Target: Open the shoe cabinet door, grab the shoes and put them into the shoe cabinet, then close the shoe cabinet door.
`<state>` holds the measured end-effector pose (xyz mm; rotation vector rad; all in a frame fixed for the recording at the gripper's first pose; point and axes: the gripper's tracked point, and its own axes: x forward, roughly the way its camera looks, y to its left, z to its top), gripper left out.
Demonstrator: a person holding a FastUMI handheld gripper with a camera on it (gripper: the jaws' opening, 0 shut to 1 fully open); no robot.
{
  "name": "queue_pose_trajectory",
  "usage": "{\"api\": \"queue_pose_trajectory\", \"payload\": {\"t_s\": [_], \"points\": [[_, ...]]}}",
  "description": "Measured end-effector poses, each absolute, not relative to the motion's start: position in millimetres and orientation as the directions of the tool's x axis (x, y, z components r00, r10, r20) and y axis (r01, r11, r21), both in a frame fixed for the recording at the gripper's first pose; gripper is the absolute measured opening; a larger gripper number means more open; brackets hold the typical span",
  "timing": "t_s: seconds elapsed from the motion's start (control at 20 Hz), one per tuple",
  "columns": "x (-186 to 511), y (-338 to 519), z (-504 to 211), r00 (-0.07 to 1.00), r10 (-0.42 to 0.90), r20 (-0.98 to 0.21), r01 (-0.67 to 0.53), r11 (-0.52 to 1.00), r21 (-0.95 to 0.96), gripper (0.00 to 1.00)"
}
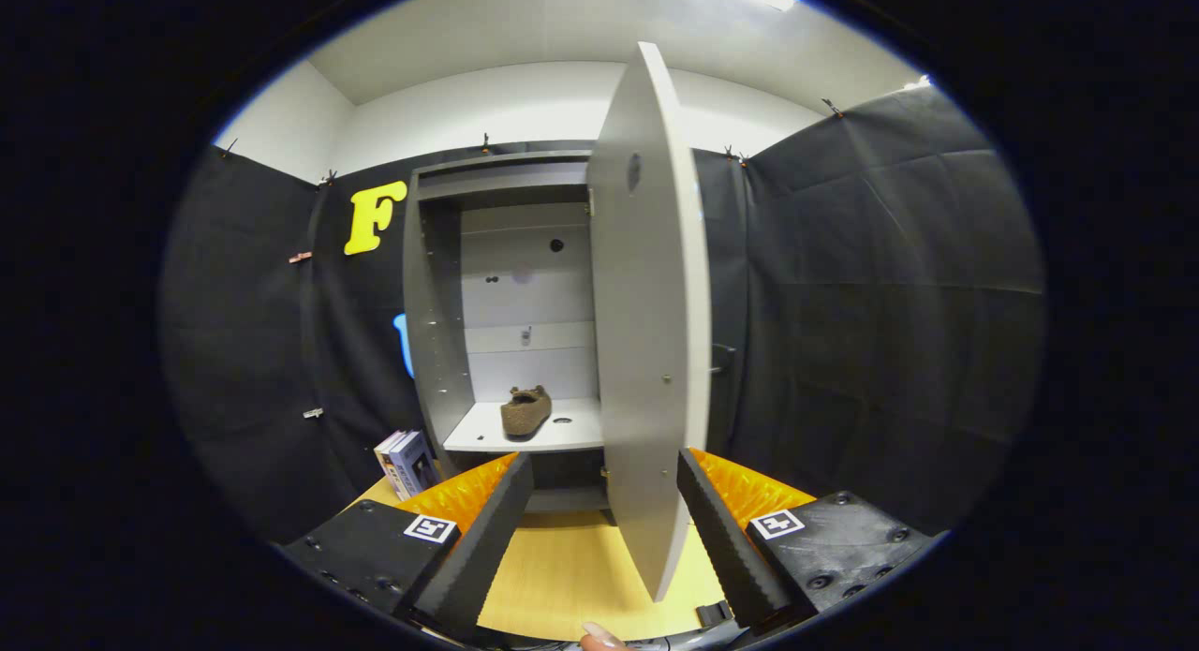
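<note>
So the shoe cabinet [506, 314] is open, and the shoe [525, 411] is already sitting on the shelf [571, 433] inside, toward the left-middle of it. Looks to me like the only job left is shutting the door [651, 351].

The gripper [604, 529] is spread wide with nothing in it, and the door's free edge pokes right into the gap between the fingers, nearer the right one. The door stands nearly edge-on toward us, swung well out from the cabinet.

What could go wrong: if the right finger shoves the door at a bad angle, it may just slide along the face instead of swinging it. Push too hard and the door slams. The handle [721, 356] seems to be on the far right side of the door, hard to make out.

Room-wise: plenty of open counter [562, 576] near us, and the door's sweep toward the cabinet looks clear. Some books [405, 464] stand left of the cabinet base, well out of the swing. The shoe sits back from the shelf's front edge, so it shouldn't block closing.
</note>
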<state>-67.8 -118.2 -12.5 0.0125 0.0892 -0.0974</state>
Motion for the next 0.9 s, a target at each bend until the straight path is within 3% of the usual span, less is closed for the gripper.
{"api": "queue_pose_trajectory", "payload": {"t_s": [0.5,0.9], "points": [[-59.9,-243.3,-4.4,0.96,-0.271,-0.067,0.274,0.961,0.037,0.97],[-5.7,-274.0,-16.1,0.964,-0.241,-0.112,0.248,0.967,0.054,0.97]]}}
